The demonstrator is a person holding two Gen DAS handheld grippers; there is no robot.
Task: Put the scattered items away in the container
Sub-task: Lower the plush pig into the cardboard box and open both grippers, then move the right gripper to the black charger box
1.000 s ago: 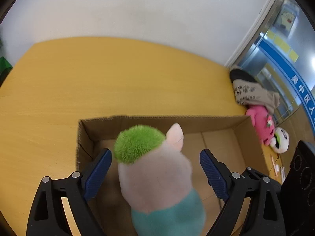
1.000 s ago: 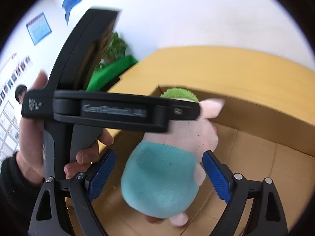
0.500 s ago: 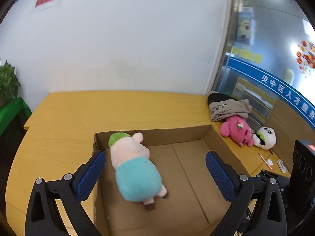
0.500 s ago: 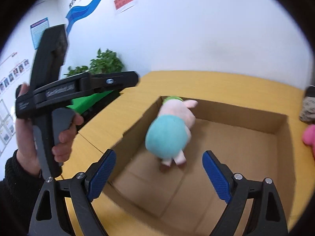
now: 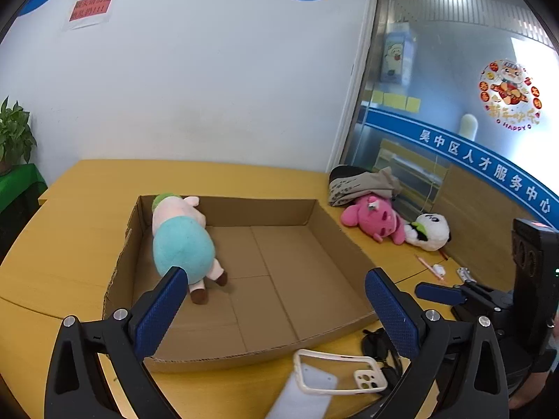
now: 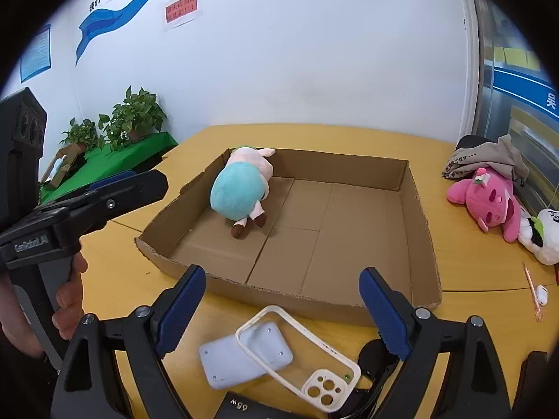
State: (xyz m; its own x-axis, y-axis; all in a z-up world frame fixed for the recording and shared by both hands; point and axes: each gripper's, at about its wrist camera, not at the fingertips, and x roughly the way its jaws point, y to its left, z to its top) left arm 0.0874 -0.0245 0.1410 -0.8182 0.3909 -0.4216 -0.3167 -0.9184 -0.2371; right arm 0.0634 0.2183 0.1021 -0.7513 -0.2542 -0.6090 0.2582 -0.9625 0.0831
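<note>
A shallow cardboard box (image 5: 344,244) (image 6: 417,216) sits on the yellow table. A pig plush (image 5: 181,241) (image 6: 241,188) with a teal body and green cap lies in its far left corner. My left gripper (image 5: 276,310) is open and empty above the box's near edge. My right gripper (image 6: 279,309) is open and empty, just short of the box. A pink plush (image 5: 372,218) (image 6: 489,202) and a panda plush (image 5: 429,232) (image 6: 545,237) lie right of the box. A cream phone case (image 5: 335,372) (image 6: 300,352) lies in front of the box.
A pale rectangular pad (image 6: 241,356) lies under the phone case. A folded grey garment (image 5: 363,183) (image 6: 489,159) sits behind the pink plush. A pink pen (image 6: 531,289) and a small white item (image 6: 541,295) lie at the right. Potted plants (image 6: 136,115) stand left.
Both grippers have pulled back and up from the box. The pig plush, between the left jaws a second ago, now lies loose in the box's corner.
</note>
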